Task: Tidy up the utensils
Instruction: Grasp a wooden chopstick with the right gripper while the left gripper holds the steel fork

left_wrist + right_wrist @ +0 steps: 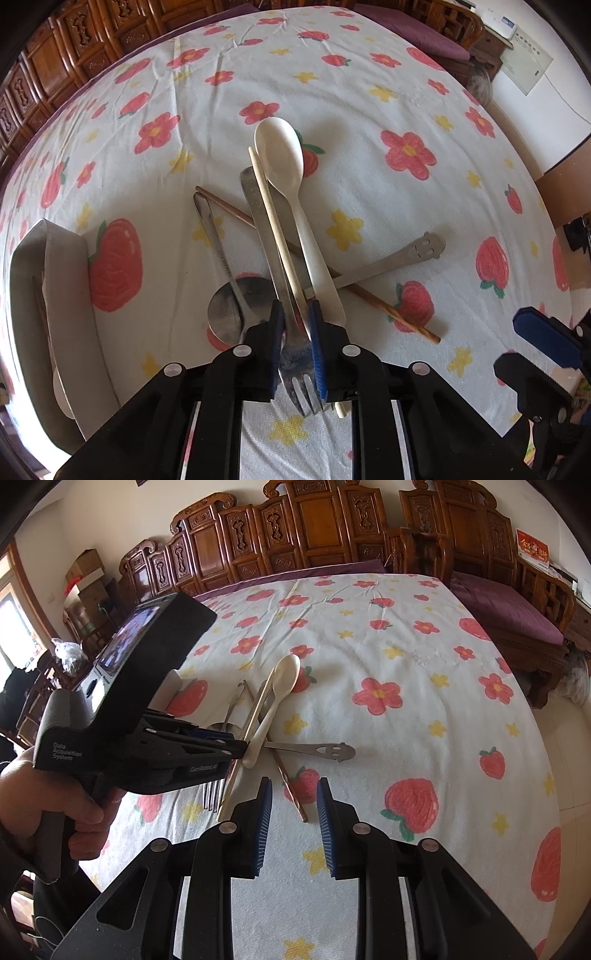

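My left gripper (297, 332) points down at the floral cloth and is shut on a metal fork (301, 384), tines toward the camera. A cream chopstick (271, 218) runs along the fork through the same jaws. A white plastic spoon (280, 151) leans on them just outside the right pad. Below lie a metal spoon (227, 310), a brown chopstick (373, 297) and a steel utensil with a smiley handle (423, 249). My right gripper (294, 786) hovers open and empty above the brown chopstick (291, 794), to the right of the left gripper (240, 753) and the fork (212, 797).
A white tray (66, 266) stands at the left on the cloth, with chopsticks and a white spoon inside. A person's hand (55, 794) holds the left gripper's handle. Carved wooden furniture (314, 528) lines the far side, and a purple-cushioned bench (509, 616) sits at the right.
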Demonstrator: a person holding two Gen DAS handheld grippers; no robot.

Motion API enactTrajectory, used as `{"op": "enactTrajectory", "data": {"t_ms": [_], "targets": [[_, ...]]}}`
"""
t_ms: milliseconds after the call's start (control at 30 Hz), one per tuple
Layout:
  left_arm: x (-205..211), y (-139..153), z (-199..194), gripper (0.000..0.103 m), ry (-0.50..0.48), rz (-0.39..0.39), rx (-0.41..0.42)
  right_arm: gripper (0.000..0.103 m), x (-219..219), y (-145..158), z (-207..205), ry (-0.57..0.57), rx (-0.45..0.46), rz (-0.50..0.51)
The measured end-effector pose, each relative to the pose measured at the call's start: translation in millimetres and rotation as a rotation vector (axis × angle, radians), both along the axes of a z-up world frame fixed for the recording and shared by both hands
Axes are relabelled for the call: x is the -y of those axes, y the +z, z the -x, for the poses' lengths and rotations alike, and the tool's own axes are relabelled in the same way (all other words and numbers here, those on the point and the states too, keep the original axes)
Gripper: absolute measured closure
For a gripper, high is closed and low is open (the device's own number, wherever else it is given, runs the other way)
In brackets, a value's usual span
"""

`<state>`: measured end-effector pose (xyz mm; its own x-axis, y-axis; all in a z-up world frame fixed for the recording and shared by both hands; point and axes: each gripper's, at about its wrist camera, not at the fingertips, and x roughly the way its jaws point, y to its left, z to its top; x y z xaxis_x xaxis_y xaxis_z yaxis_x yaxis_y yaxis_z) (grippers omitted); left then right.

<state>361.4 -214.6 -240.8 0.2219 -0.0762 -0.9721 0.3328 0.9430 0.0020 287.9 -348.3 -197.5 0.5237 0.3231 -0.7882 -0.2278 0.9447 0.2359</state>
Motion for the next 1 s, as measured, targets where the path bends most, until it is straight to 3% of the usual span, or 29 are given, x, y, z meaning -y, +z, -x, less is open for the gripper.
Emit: {"op": "enactTrajectory", "data": {"t_ms": [133,233,633,1000], "targets": [[4.3,-2.9,4.5,0.087,-0.021,-0.037,0.021,0.076,2.3,1.4,-0.3,-0.005,0.002,-0.006],[-0.8,0.9,5.2,0.092,-0.002,-0.002,0.028,0.076,3.8,1.2,-0.6,-0.009,0.0,-0.007],[-11.0,18.8,19.8,0.095,-0.013,0.073,0.054,0.076,-1.0,-2.6,-0.4,0.002,-0.008,0.008],[-5.5,12.7,28.9,0.094,-0.056,0.084,0.022,0.076,-2.0,-2.9,-0.2,0.001,-0.01,0.011]]}}
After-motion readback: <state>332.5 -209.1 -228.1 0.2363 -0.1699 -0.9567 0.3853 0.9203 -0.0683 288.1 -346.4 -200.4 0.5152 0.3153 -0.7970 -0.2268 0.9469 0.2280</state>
